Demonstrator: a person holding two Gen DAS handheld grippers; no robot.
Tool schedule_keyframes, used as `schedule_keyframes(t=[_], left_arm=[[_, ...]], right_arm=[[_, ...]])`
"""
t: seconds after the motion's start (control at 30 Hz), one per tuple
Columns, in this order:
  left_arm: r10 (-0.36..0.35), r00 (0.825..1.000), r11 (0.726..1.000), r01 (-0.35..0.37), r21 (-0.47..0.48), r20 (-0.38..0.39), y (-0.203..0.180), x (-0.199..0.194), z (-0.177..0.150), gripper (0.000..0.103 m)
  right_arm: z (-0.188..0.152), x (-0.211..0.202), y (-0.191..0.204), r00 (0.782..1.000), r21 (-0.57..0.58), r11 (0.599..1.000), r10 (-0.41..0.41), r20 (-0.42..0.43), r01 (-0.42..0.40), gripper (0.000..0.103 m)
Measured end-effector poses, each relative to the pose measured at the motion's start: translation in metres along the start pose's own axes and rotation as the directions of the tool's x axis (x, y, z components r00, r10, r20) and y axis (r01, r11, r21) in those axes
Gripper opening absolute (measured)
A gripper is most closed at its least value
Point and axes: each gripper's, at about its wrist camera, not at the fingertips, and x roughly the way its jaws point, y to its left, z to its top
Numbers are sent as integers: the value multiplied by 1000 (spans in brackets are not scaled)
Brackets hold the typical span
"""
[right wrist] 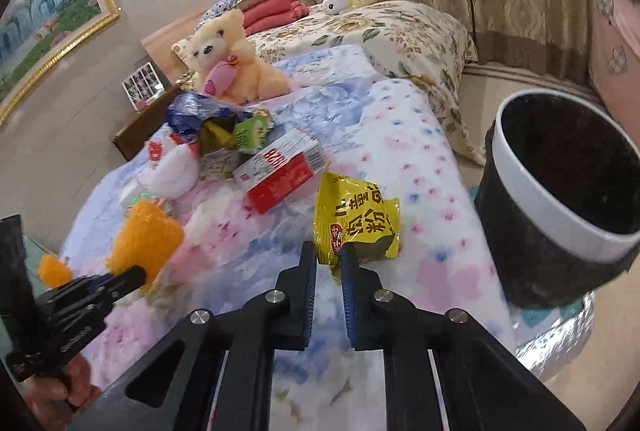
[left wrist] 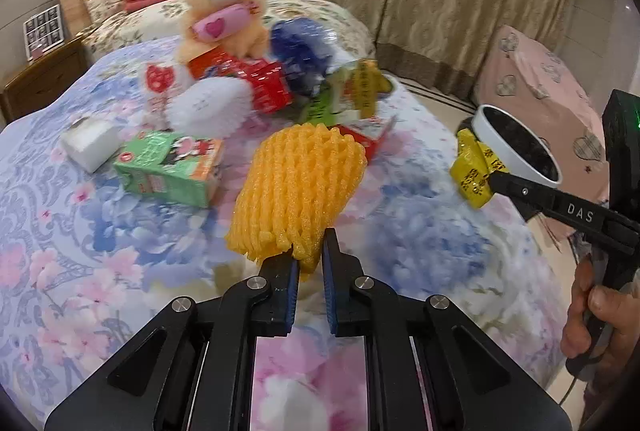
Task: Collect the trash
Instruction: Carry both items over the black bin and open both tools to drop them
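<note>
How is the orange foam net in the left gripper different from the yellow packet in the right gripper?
The orange foam net is a thick, ribbed mesh with no print; the yellow packet is thin, glossy film with printed characters. The net looks bulkier than the crumpled packet. Both are pinched at their lower edge, one by the left gripper, one by the right gripper, above the bed.

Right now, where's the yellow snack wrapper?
The yellow snack wrapper is pinched in the right gripper, held above the floral bedspread near the bed's edge, just left of the black trash bin in the right wrist view.
</note>
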Motion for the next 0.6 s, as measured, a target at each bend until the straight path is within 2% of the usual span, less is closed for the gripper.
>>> schedule_keyframes(t=[0.3,0.6], left_arm=[[-76,997,989,77,130,-13,-68,-4,4,10],[-137,988,975,146,170,-64,-125,17,19,10]], right_arm=[[-1,-55,-23,997,21,1000,3,79,-5,12],[10,-85,-75,992,59,997,-51,120,44,12]])
